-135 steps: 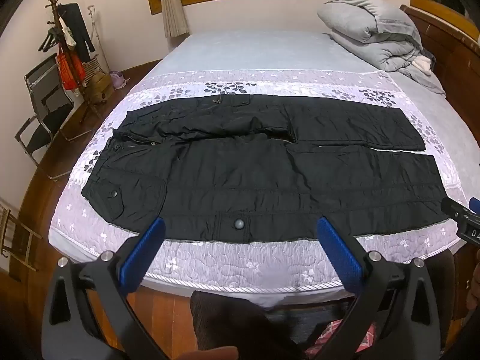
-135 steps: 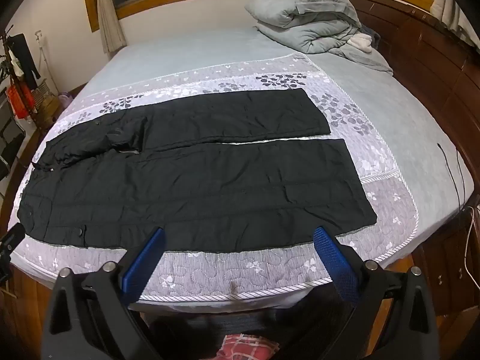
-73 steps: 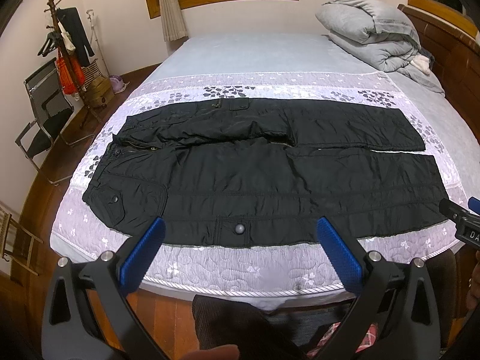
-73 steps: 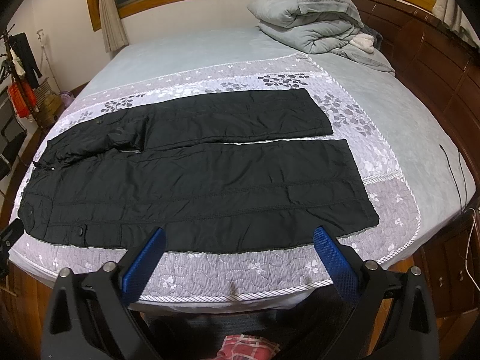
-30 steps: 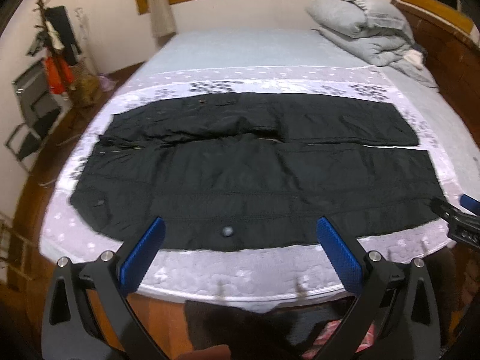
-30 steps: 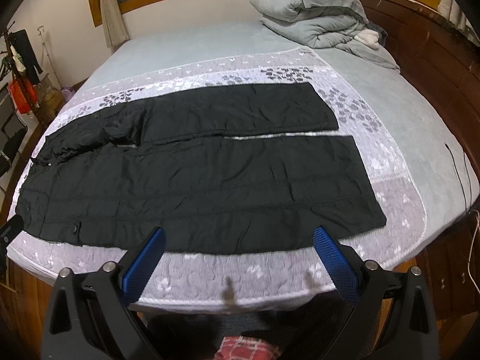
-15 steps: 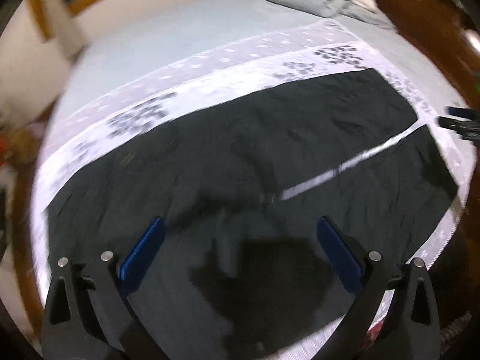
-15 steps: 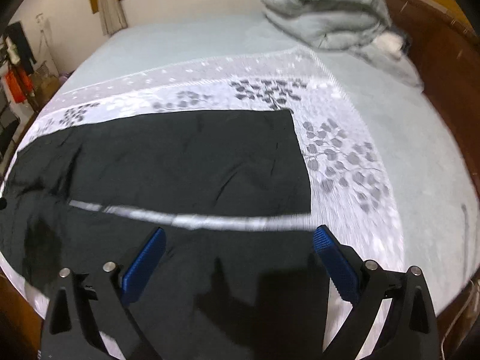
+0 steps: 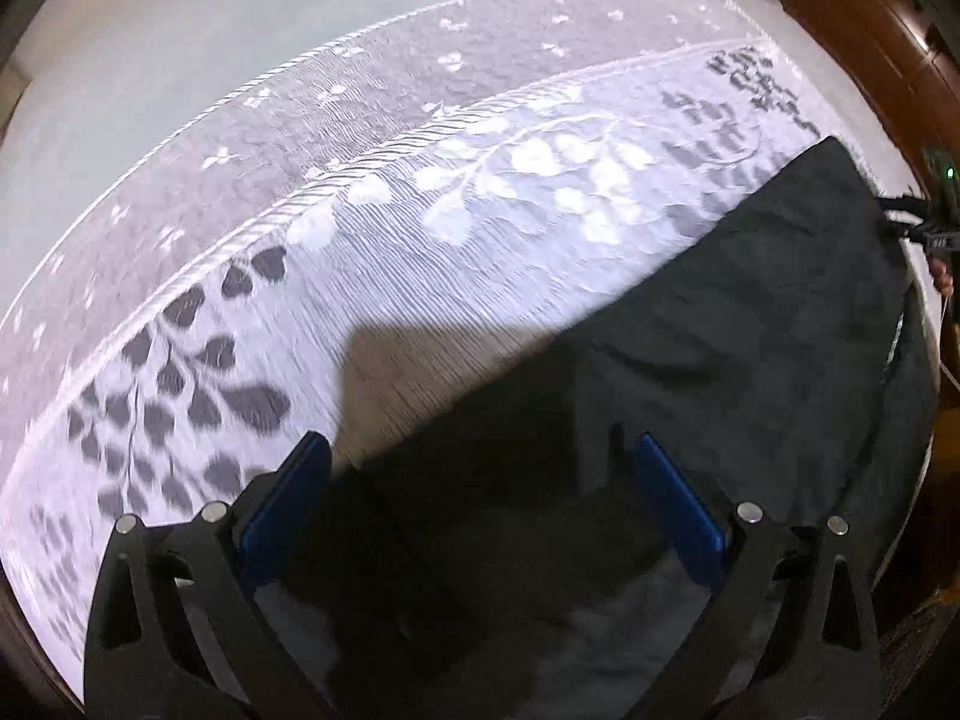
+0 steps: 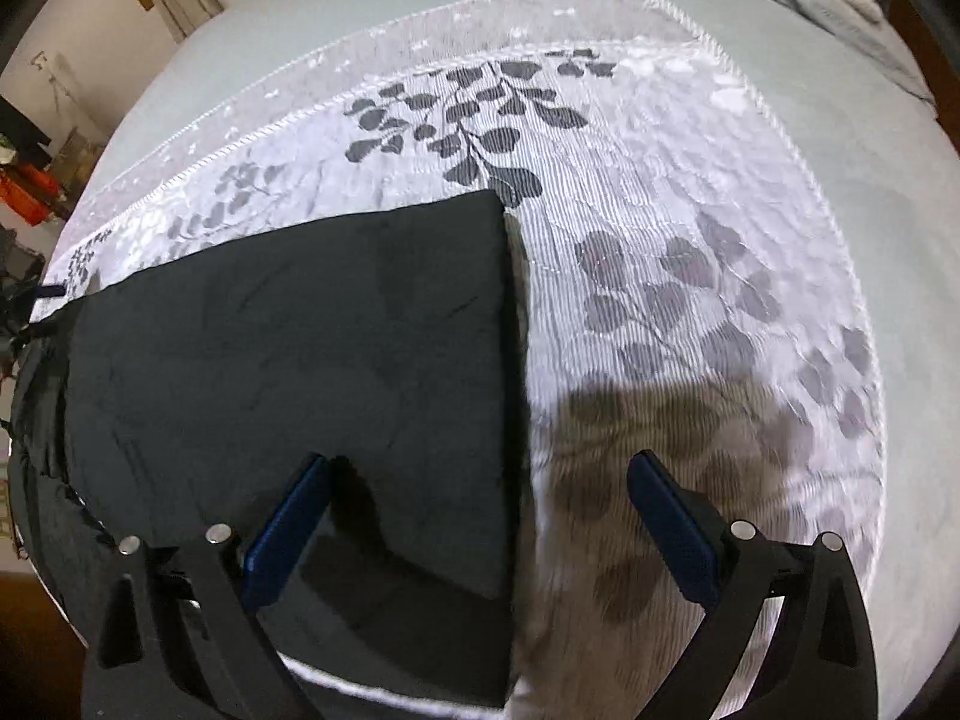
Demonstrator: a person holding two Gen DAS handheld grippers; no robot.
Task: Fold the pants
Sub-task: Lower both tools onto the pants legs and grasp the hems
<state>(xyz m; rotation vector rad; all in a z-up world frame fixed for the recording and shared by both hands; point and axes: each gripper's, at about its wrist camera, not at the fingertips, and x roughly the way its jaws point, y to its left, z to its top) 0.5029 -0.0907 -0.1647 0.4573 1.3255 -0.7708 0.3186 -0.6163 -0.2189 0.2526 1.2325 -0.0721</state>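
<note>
Pants (image 10: pixel 288 348) far leg under my open left gripper (image 9: pixel 480 510) and open right gripper (image 10: pixel 480 516); reaching to grasp, next pinch both ends.

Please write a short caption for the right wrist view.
Open right tongs hover above the hem of black pants on a leaf-patterned bedspread.

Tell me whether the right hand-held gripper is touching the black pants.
Cannot tell. The right wrist view shows the open hand-held gripper straddling the black pants' hem, contact unclear.

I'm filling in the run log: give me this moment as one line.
task: fold pants | left gripper: open, over pants | right gripper: open, straddling leg hem | quilt: under pants | grasp: none
</note>
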